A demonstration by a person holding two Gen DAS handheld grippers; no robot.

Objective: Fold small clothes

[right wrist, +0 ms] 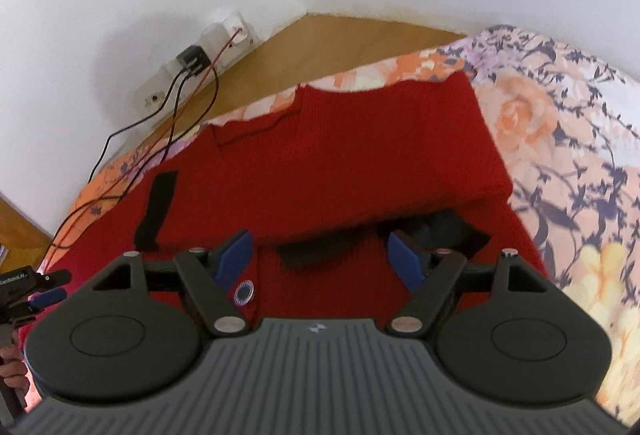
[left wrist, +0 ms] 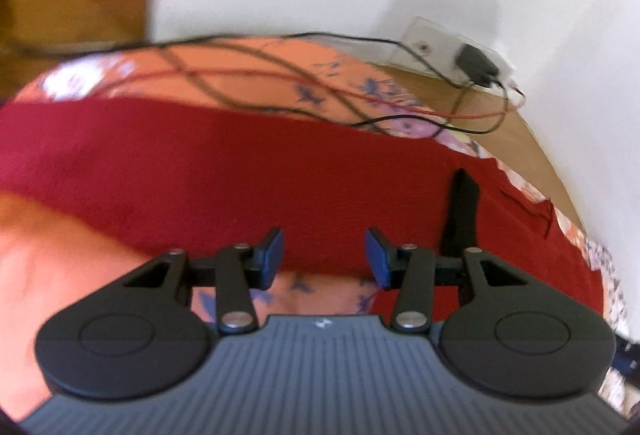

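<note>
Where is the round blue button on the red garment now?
In the right wrist view, the round blue button sits on the red knitted garment, just below the right gripper's left finger.

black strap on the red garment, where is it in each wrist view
Left wrist: the black strap stands right of centre, just above the right finger, on the red garment.
Right wrist: it lies left of centre, above the left finger.
Shared landmark: the black plug at the wall socket.

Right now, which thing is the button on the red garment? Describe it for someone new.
Start at the floral bedsheet, then the red knitted garment spread across it. Near its closest edge, just right of the right gripper's left finger, sits the button: small, round, dark-centred with a pale speckled rim.
</note>
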